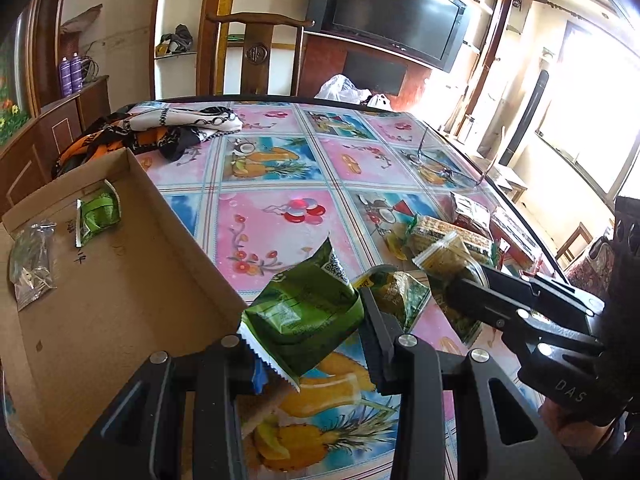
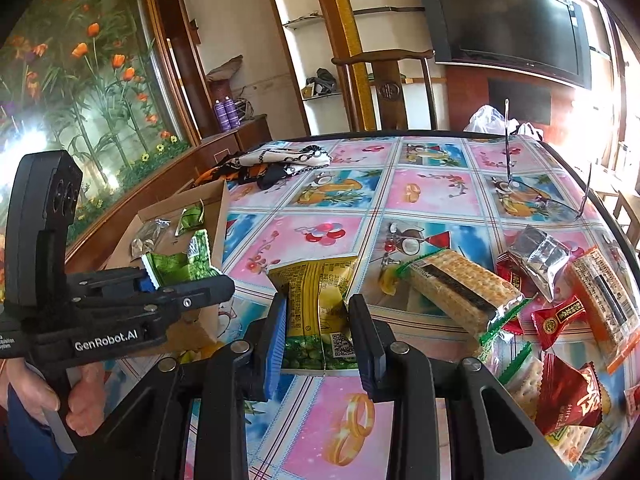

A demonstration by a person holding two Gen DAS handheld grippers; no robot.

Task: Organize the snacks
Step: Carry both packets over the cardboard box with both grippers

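- The left gripper (image 1: 308, 340) is clamping a green snack packet (image 1: 304, 312) between its fingers (image 1: 376, 340), pinching the packet's lower end while the rest is sticking up toward 12 o'clock.
- The right gripper (image 2: 318, 334) is squeezing a yellow snack packet (image 2: 316, 300) between its blue-padded fingers (image 2: 276, 336); the packet's printed lower end is sitting between the pads and its top is fanning out toward 12 o'clock.
- Both are working over a table (image 2: 360, 420) that is wearing a glossy cloth of pink and blue squares with fruit, rings and balloons.
- Beyond the far edge, a wooden chair (image 1: 260, 40), open shelves (image 2: 316, 56) and a dark television (image 2: 508, 20) are standing against the wall; a flower mural (image 2: 80, 80) is filling the 10 o'clock side of the right wrist view.
- A cardboard box (image 1: 120, 280) is lying open at 9 o'clock of the left gripper, holding a small green packet (image 1: 98, 214) and a clear bag (image 1: 32, 256).
- A patterned scarf (image 1: 180, 128) is lying crumpled near the far left of the table, and wire-framed glasses (image 2: 540, 196) are resting near the far right.
- In the right wrist view, a heap of snacks is spreading at 3 o'clock: a cracker pack (image 2: 460, 288), a silver packet (image 2: 540, 256) and red packets (image 2: 560, 316).
- The box's near wall is standing between the green snack packet and the box's floor.
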